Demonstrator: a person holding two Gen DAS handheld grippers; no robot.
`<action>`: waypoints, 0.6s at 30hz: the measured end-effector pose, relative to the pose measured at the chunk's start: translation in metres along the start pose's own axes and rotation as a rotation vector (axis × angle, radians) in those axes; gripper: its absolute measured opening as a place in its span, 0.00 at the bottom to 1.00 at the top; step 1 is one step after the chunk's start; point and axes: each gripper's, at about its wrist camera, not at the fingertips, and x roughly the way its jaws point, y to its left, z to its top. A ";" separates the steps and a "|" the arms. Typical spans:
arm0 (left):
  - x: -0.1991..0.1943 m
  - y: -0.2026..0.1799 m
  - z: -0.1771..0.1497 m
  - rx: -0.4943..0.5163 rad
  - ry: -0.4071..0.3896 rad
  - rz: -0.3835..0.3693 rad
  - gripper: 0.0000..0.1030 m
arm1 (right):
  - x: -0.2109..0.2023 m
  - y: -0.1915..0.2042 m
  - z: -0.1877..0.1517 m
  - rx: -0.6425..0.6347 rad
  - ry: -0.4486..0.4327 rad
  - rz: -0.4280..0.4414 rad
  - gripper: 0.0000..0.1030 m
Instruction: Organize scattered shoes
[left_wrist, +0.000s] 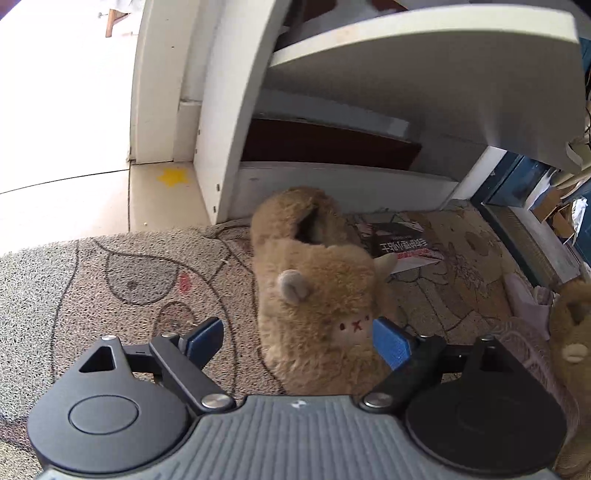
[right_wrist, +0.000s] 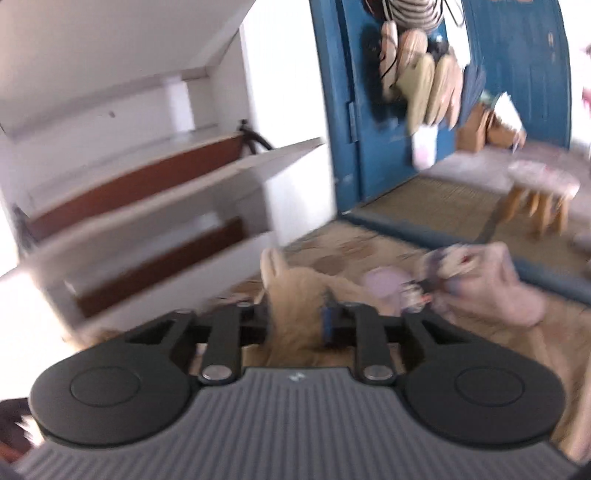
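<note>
A fluffy brown animal-face slipper (left_wrist: 314, 280) lies on the patterned mat in the left wrist view, toe toward me. My left gripper (left_wrist: 299, 339) is open, its blue pads on either side of the slipper's toe; the right pad (left_wrist: 391, 345) is close to the fur. A second brown slipper (left_wrist: 570, 332) shows at the right edge. In the blurred right wrist view my right gripper (right_wrist: 295, 321) is shut on a tan fluffy slipper (right_wrist: 299, 295) and holds it in front of the white shoe rack (right_wrist: 207, 177).
The white shoe rack (left_wrist: 369, 74) with open tilted shelves stands behind the mat (left_wrist: 92, 280). A book (left_wrist: 402, 240) lies on the mat. Pinkish plush slippers (right_wrist: 491, 277), a small stool (right_wrist: 539, 192) and a blue door (right_wrist: 369, 110) are to the right.
</note>
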 end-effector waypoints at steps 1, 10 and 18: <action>-0.001 0.002 0.000 -0.003 -0.003 0.001 0.87 | 0.002 0.008 0.000 -0.022 0.009 0.019 0.16; -0.008 0.011 0.003 -0.029 -0.006 -0.041 0.87 | 0.005 0.048 0.013 -0.039 0.043 0.200 0.01; 0.001 -0.045 0.010 0.126 0.023 -0.310 0.92 | 0.024 0.008 -0.018 0.058 0.153 0.045 0.78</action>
